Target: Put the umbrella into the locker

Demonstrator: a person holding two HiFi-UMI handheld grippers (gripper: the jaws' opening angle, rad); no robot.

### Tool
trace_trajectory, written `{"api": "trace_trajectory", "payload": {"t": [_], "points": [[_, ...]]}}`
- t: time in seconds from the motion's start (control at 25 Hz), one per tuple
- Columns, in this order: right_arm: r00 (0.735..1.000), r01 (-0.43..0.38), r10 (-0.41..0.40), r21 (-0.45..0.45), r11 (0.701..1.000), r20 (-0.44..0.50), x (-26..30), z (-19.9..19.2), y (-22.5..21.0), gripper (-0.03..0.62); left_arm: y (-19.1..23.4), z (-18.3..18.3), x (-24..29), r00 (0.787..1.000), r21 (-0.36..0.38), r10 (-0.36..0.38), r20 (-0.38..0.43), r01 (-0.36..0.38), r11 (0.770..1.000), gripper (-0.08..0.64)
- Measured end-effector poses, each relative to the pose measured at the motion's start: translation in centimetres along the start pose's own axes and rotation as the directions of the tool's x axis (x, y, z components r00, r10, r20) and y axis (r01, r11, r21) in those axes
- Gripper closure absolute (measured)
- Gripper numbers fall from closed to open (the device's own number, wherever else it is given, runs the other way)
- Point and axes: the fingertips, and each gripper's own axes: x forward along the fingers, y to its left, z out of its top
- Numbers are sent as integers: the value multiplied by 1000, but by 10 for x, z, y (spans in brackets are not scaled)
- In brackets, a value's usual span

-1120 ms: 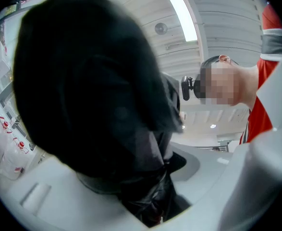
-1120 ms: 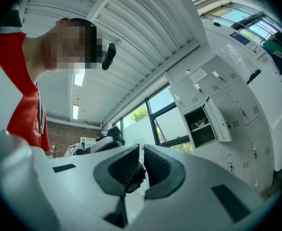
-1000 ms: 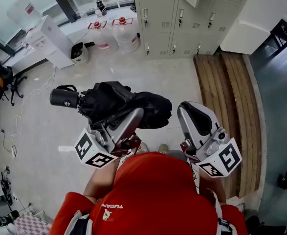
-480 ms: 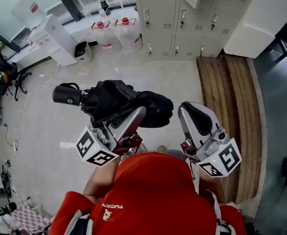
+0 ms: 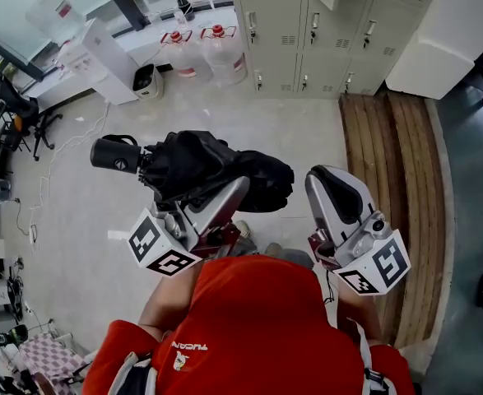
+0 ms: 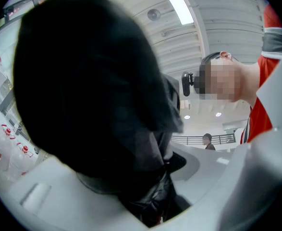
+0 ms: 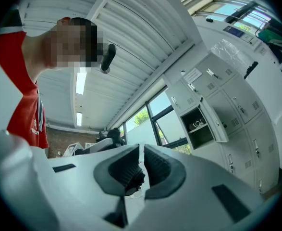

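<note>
A folded black umbrella (image 5: 200, 167) lies crosswise in my left gripper (image 5: 216, 189), its round handle (image 5: 113, 155) sticking out to the left. The left jaws are shut on its bunched fabric, which fills most of the left gripper view (image 6: 92, 105). My right gripper (image 5: 330, 189) is held up beside it, shut and empty; its ribbed pads (image 7: 131, 165) meet in the right gripper view. The grey lockers (image 5: 307, 31) stand at the far wall. One door hangs open on an upper compartment (image 7: 198, 126) with a small object on its shelf.
Two water bottles (image 5: 202, 52) and a white dispenser (image 5: 101, 60) stand left of the lockers. A wooden slatted bench (image 5: 389, 196) runs along the right. A white cabinet (image 5: 438, 31) sits at the far right. Chairs and cables (image 5: 19, 113) line the left wall.
Both grippers and the umbrella have kept their pose. The floor and lockers have slid slightly in the head view, with the lockers a little closer.
</note>
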Motion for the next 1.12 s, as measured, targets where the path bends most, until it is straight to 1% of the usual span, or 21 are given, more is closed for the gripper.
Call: {"api": "trace_trajectory", "payload": {"t": [0.24, 0.32, 0.56, 0.92, 1.12], "points": [[1000, 1, -1, -21, 1000, 10, -3, -3, 2, 588, -2, -1, -1, 1000, 9, -28, 13, 28, 1000, 302], [1000, 5, -5, -31, 1000, 8, 3, -4, -2, 588, 7, -1, 3, 999, 2, -40, 20, 40, 999, 302], [1000, 27, -27, -49, 998, -7, 74, -10, -58, 588, 89, 12, 45, 997, -10, -69, 32, 69, 998, 302], [999, 35, -37, -69, 997, -30, 183, -27, -112, 588, 198, 42, 89, 994, -21, -112, 20, 112, 993, 302], [998, 56, -59, -77, 995, -31, 235, -37, -141, 588, 254, 57, 107, 991, -34, -133, 13, 133, 990, 302]]}}
